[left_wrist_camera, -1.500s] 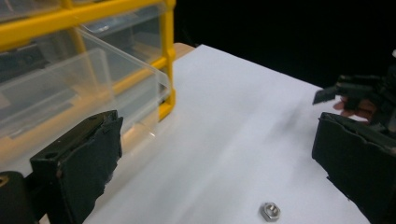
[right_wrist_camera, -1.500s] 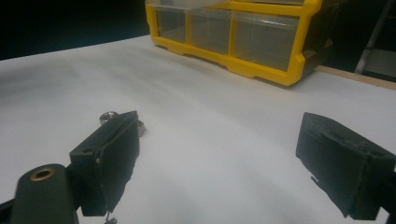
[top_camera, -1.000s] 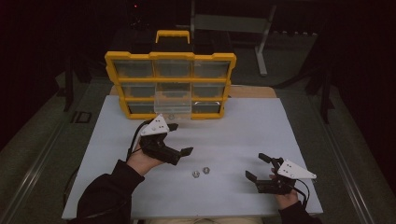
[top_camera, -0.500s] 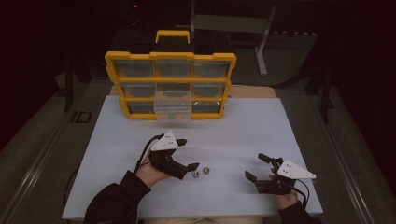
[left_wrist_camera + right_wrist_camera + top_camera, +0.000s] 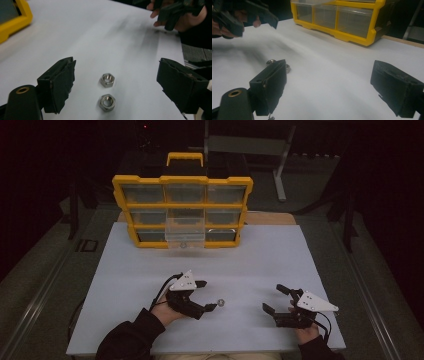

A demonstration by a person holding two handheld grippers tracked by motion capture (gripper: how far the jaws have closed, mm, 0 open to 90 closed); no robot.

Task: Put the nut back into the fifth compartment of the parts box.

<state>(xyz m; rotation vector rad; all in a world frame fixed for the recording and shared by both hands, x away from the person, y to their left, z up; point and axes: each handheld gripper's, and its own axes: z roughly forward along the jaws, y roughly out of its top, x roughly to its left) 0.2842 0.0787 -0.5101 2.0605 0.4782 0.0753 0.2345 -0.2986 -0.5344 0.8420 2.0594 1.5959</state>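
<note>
Between the spread, just-closing jaws of the left claw (image 5: 115, 82), lying untouched on the table (image 5: 120, 37): two nuts (image 5: 107, 80). Nothing lifted yet; pinching and carrying to the organizer's (image 5: 182, 210) open drawer (image 5: 185, 232) seemingly remaining. Right claw (image 5: 275, 300) idling, spread, beside.

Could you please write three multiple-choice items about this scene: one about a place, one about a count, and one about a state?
1. Where do the steel nuts lie?
A. on the white table, between the jaws of the left gripper
B. inside a drawer
C. under the right gripper

2. How many nuts are there?
A. one
B. two
C. four

3. How does the clear drawer of the yellow organizer stand?
A. pushed in
B. pulled out
C. lying on the floor

Key: 1 A, the left gripper view shows them on the table between its jaws, untouched. 2 B, two hexagons lie there. 3 B, it sticks out of the front.
</note>
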